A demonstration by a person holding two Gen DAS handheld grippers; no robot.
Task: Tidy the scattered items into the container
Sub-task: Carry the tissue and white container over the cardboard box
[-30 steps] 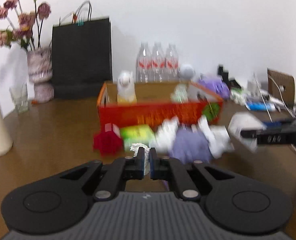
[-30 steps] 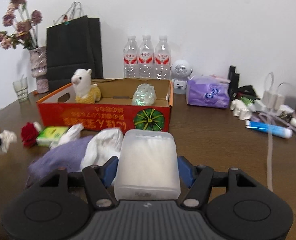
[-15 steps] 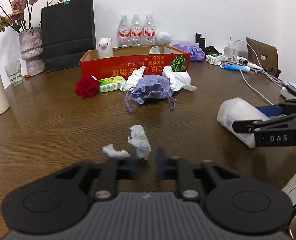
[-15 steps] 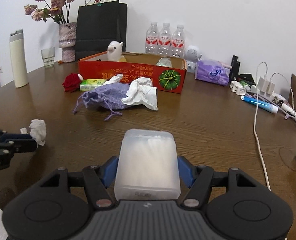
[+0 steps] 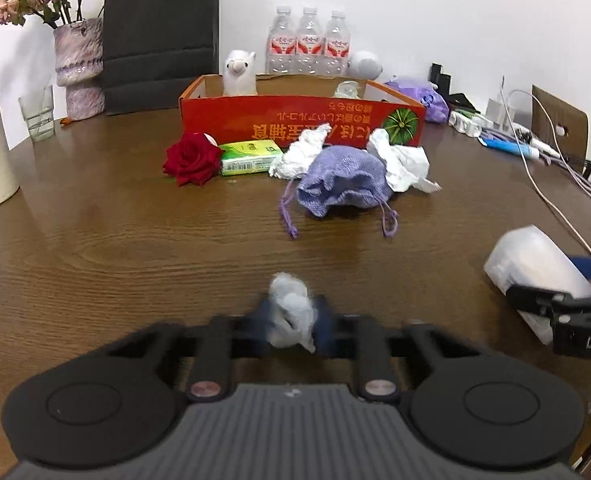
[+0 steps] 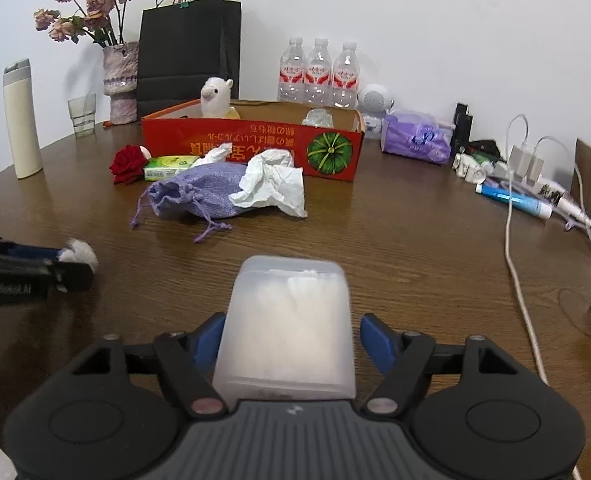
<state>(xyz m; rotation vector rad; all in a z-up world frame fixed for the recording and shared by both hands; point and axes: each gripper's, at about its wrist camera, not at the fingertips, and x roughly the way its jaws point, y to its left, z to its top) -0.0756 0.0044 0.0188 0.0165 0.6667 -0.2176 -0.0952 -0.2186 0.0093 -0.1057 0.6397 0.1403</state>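
Brown wooden table [image 5: 95, 248]: left hand-held gripper [image 5: 291, 322] just closed, pinching crumpled white tissue [image 5: 289, 310].

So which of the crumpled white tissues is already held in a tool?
The small wad pinched in the left tool; the other two lie loose beside the purple pouch.

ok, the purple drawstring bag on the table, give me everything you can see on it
The purple drawstring bag is a soft knit-looking lavender pouch, lying on its side on the brown wooden table in front of the red cardboard box. Its mouth is gathered shut, facing left in the right wrist view, with thin purple cords trailing onto the table. It looks slack and lumpy. A crumpled white tissue rests against one end, another behind it. Neither gripper touches it.
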